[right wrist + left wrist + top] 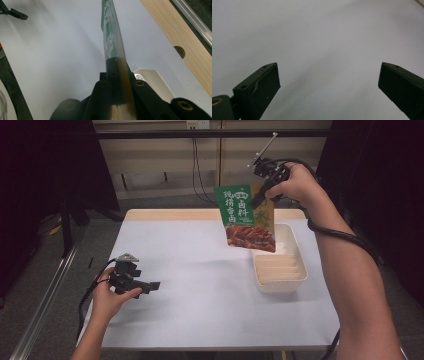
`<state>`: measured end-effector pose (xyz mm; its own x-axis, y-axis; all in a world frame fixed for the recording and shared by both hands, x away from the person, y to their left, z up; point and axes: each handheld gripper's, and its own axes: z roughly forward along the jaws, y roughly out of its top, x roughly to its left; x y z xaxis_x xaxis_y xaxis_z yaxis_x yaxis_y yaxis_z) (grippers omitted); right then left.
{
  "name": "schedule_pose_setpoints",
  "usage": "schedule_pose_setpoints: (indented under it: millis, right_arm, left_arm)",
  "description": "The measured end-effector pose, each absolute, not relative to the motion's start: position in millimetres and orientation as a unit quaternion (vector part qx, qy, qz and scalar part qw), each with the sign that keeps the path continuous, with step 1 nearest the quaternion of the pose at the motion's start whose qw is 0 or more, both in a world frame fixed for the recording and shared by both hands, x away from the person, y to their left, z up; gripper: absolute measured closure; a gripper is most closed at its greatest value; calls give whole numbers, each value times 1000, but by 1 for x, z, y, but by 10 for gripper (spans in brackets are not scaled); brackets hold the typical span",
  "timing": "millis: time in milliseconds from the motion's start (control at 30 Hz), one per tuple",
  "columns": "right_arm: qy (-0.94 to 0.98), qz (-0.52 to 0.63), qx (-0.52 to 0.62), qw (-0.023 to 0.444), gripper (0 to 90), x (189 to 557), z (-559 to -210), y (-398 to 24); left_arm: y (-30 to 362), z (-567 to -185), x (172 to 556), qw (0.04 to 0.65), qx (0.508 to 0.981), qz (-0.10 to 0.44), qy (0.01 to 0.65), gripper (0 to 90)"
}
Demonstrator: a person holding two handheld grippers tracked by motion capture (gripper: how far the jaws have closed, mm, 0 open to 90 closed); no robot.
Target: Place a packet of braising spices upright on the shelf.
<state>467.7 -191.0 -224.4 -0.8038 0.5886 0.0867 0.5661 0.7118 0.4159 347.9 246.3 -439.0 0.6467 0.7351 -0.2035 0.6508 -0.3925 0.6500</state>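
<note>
Clamping a green sauce packet (246, 218) by its upper right corner, the right tongs (261, 200) hang in the air above the far right part of the table (200, 285), their jaws pressed together on the foil. From the right tongs' own camera the packet (111, 37) runs edge-on straight away from the jaws, its green face with white lettering turned to one side. The packet dangles tilted below the tongs, clear of the table, its lower edge over the far end of a white tray (280, 267). That tray sits directly beneath and a little nearer the person than the right tongs, long side running away from them, and its bare ribbed floor shows below the packet.

Well apart, over the near left part of the table, the left tongs (150, 285) rest low in the person's left hand (112, 295). Their jaws stand wide apart with nothing between them, pointing toward the middle of the table; just bare white tabletop (317, 50) lies ahead of them.
</note>
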Motion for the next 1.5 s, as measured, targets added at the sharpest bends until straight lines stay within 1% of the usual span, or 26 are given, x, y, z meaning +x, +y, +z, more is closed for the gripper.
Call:
schedule_pose_setpoints:
  millis: [267,333,867,1267,1500]
  right_arm:
    - [922,213,321,30,900,469,-222,-205]
    - [920,216,326,29,900,469,-221,-210]
    - [913,221,340,42,900,466,-217,-236]
    - [910,216,351,44,900,464,-219,-249]
    - [907,211,361,49,900,464,-220,-255]
  left_arm:
    - [245,-439,348,362,833,49,416,36]
    - [244,-440,348,362,832,57,417,36]
    - [243,-440,348,357,836,55,414,37]
    - [242,-440,347,360,832,59,418,39]
    - [242,-439,348,355,837,56,413,40]
